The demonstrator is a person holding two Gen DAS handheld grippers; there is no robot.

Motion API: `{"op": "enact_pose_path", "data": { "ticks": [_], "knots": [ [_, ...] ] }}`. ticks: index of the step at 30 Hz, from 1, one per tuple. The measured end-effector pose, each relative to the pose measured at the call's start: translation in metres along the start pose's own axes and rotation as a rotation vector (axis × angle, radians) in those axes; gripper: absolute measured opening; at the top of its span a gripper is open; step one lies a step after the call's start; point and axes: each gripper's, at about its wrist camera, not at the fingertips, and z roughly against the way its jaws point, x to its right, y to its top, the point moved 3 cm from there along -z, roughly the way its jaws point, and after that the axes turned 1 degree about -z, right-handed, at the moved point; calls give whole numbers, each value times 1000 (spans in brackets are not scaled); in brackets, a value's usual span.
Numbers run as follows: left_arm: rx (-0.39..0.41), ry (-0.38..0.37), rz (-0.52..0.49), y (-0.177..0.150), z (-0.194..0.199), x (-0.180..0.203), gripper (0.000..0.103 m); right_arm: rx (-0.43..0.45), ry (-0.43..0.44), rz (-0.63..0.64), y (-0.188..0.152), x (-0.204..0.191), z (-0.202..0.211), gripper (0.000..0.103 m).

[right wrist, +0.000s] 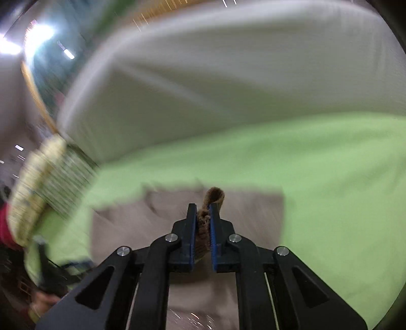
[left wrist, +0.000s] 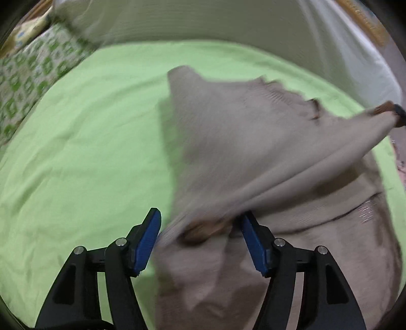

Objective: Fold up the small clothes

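A beige garment point(left wrist: 241, 132) lies on the green sheet point(left wrist: 88, 139), and one corner is lifted toward the right edge of the left wrist view. My left gripper point(left wrist: 200, 215) is open. A fold of the garment with a brown trim piece point(left wrist: 203, 228) sits between its blue pads point(left wrist: 149, 238), which stand apart from it. In the right wrist view my right gripper point(right wrist: 202, 207) is shut on a brown fuzzy trim point(right wrist: 214, 194) of the same garment point(right wrist: 127, 223), which hangs blurred below it.
A white cushion point(left wrist: 228, 22) runs along the far side of the sheet. A green-and-white patterned cloth point(left wrist: 28, 73) lies at the far left. A red sleeve point(right wrist: 5, 228) shows at the left edge of the right wrist view. Both views are motion-blurred.
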Motion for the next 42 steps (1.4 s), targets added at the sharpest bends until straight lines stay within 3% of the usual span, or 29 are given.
{"op": "enact_pose_path", "data": {
  "ticks": [2, 4, 6, 10, 13, 15, 17, 19, 21, 24, 26, 28, 29, 32, 33, 34, 35, 36, 38, 42],
  "knots": [
    [3, -55, 51, -6, 1, -10, 66, -64, -84, 21, -8, 10, -10, 11],
    [9, -41, 67, -7, 11, -16, 64, -206, -197, -27, -34, 39, -29, 13],
    [37, -38, 73, -7, 26, -20, 64, -292, -301, -46, -60, 59, -31, 13],
    [76, -91, 132, 9, 50, -29, 67, -270, -332, -112, -80, 74, -8, 13],
    [79, -112, 180, 29, 52, -31, 71, -235, -293, -108, -73, 66, -2, 14],
    [61, -126, 225, 43, 45, -32, 76, -225, -288, -90, -66, 58, -5, 21],
    [54, -150, 242, 53, 38, -27, 78, -205, -270, -68, -58, 46, -11, 56],
    [14, -139, 231, 62, 23, -18, 79, -179, -250, -29, -54, 31, -20, 69],
    [-24, -128, 202, 67, 6, -4, 79, -183, -262, -1, -55, 22, -30, 69],
    [-56, -32, 175, 70, -17, 1, 80, -198, -274, 21, -59, 16, -41, 69],
    [-63, -62, 196, 69, -27, -3, 81, -210, -304, 29, -60, 19, -45, 69],
    [-46, -93, 188, 68, -32, -6, 67, -214, -359, 24, -60, 29, -51, 71],
    [-42, -140, 167, 67, -35, -4, 39, -222, -371, 17, -60, 33, -54, 73],
    [-13, -192, 167, 67, -34, -7, 21, -325, -355, -37, -71, 48, -77, 73],
    [18, -243, 197, 70, -28, -16, 19, -341, -321, -43, -74, 47, -83, 69],
    [41, -270, 217, 71, -24, -23, 18, -338, -294, -33, -74, 43, -85, 43],
    [69, -295, 231, 72, -19, -32, 18, -325, -288, -19, -72, 37, -86, 40],
    [87, -315, 235, 71, -18, -40, 18, -288, -280, -11, -66, 31, -82, 40],
    [44, -291, 199, 62, -31, -45, 18, -230, -274, -5, -61, 25, -75, 42],
    [57, -217, 107, 54, -33, -33, 22, -329, -354, 63, -83, 31, -94, 45]
  ]
}}
